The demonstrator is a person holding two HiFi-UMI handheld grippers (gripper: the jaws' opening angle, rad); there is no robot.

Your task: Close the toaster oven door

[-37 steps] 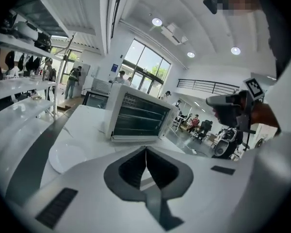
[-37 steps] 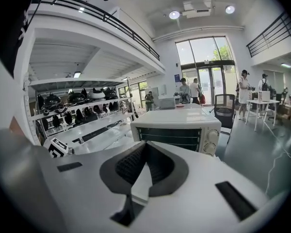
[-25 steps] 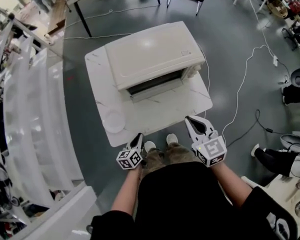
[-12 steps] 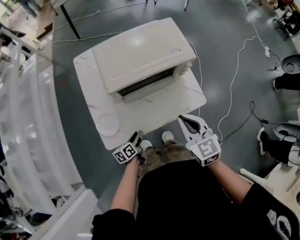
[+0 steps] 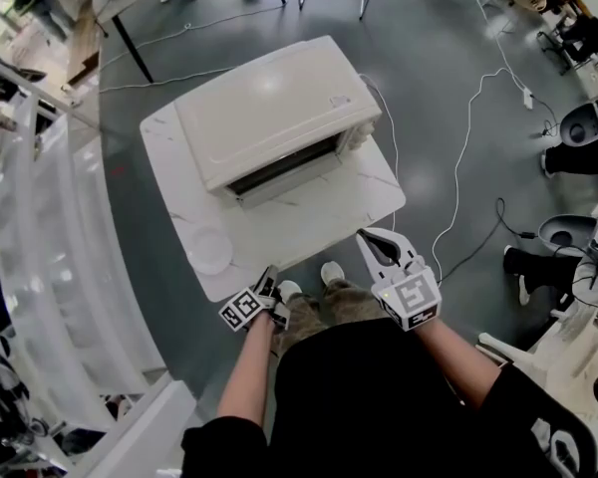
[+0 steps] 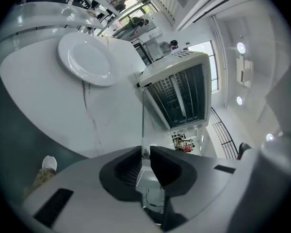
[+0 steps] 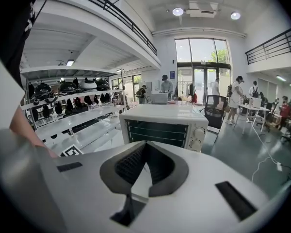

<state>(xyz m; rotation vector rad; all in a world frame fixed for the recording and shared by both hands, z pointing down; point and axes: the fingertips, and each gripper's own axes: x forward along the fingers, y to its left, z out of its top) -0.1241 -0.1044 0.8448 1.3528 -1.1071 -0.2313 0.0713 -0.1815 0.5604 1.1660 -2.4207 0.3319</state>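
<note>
The cream toaster oven (image 5: 269, 108) stands at the far side of the white marble table (image 5: 319, 217), its dark glass door (image 7: 157, 132) upright against the front, apparently shut, two knobs (image 7: 198, 136) to its right.

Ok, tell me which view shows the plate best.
The left gripper view: the plate is large there, its rim and well clear, lying on the table beside the oven. The head view shows it small, near the table's front left corner. The right gripper view does not show it.
</note>
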